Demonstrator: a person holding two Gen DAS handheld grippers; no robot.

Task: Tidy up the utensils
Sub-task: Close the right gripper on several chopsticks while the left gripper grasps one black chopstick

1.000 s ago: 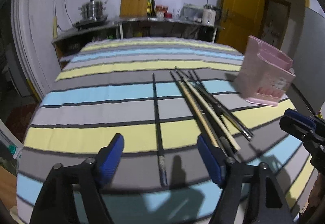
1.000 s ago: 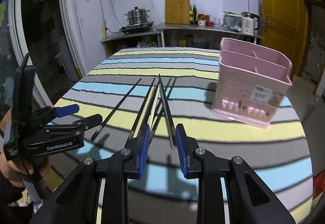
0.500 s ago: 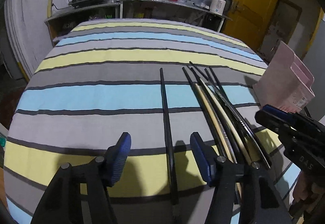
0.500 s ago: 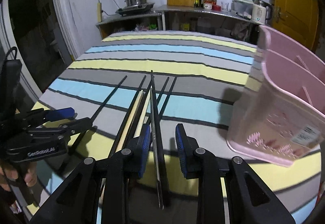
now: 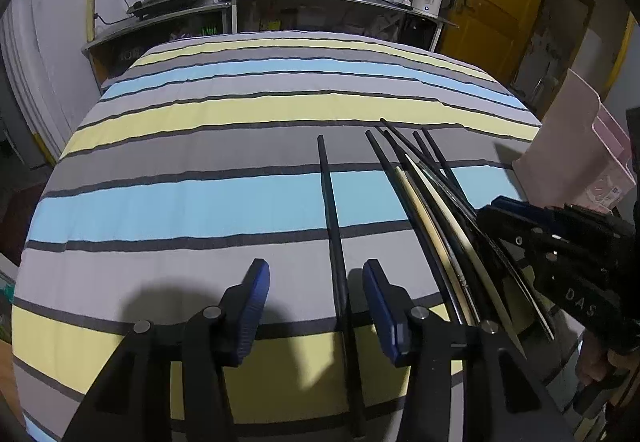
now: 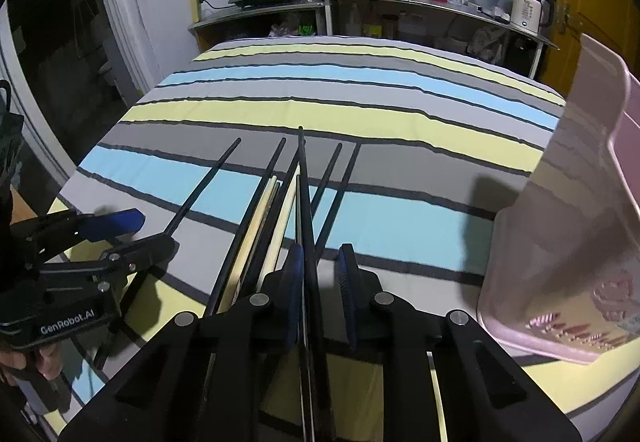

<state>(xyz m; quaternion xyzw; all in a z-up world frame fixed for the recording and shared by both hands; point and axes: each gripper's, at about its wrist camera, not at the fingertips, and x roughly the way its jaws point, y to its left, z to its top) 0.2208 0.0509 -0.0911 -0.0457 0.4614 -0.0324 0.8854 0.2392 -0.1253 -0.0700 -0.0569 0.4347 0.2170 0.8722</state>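
Lying lengthwise on a striped tablecloth (image 5: 224, 201), a single black chopstick (image 5: 332, 226) runs from the lower centre of the left view toward the far counter, its long axis passing between the spread, empty fingers of the left gripper (image 5: 316, 306). Just right of it sits a bundle of black and pale chopsticks (image 5: 428, 201), fanned in the same direction. In the right view, the right gripper (image 6: 320, 282) is narrowly parted around a dark chopstick (image 6: 306, 209); contact is unclear. A pink utensil holder (image 6: 580, 201) stands at the right edge, contents hidden.
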